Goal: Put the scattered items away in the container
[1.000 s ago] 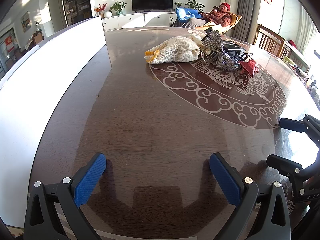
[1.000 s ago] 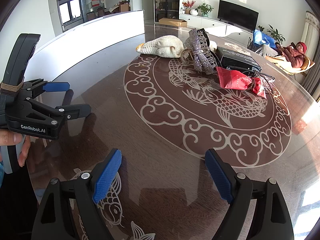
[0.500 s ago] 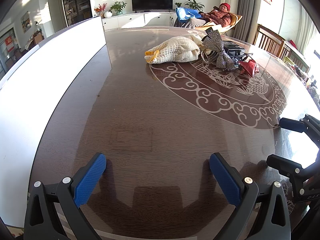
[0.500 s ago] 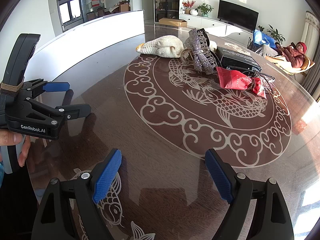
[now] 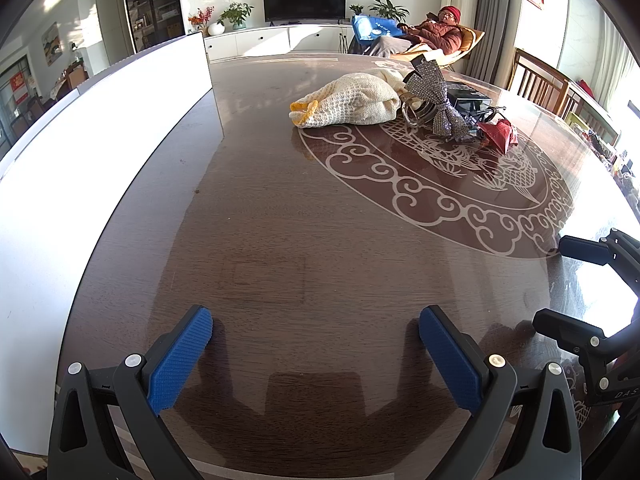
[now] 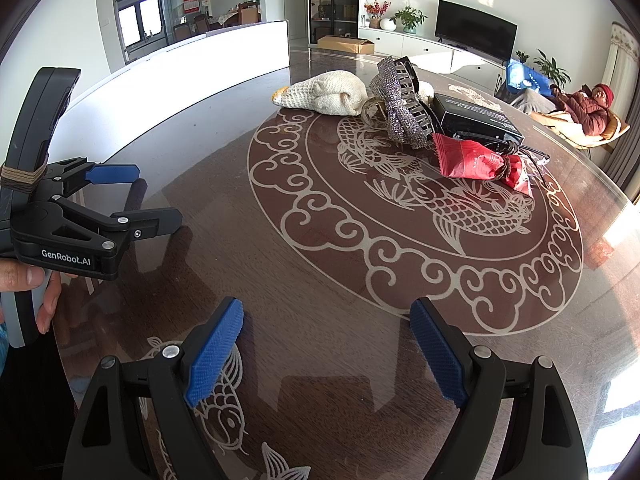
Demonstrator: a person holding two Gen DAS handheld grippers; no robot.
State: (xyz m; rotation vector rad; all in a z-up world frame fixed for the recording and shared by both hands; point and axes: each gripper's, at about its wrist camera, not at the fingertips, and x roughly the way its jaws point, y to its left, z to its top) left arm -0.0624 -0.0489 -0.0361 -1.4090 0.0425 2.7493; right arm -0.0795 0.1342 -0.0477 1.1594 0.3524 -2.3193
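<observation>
Well apart from the clutter, both grippers hover over the near part of the dark wooden table. On the left gripper the blue pads are spread wide with nothing between them; the right gripper is likewise wide and empty. Across the table the scattered things lie bunched together: a cream knitted hat, a sparkly bow hair clip just beside it, a black box behind, and a red wrapper in front of the box. Which thing is the container I cannot tell.
</observation>
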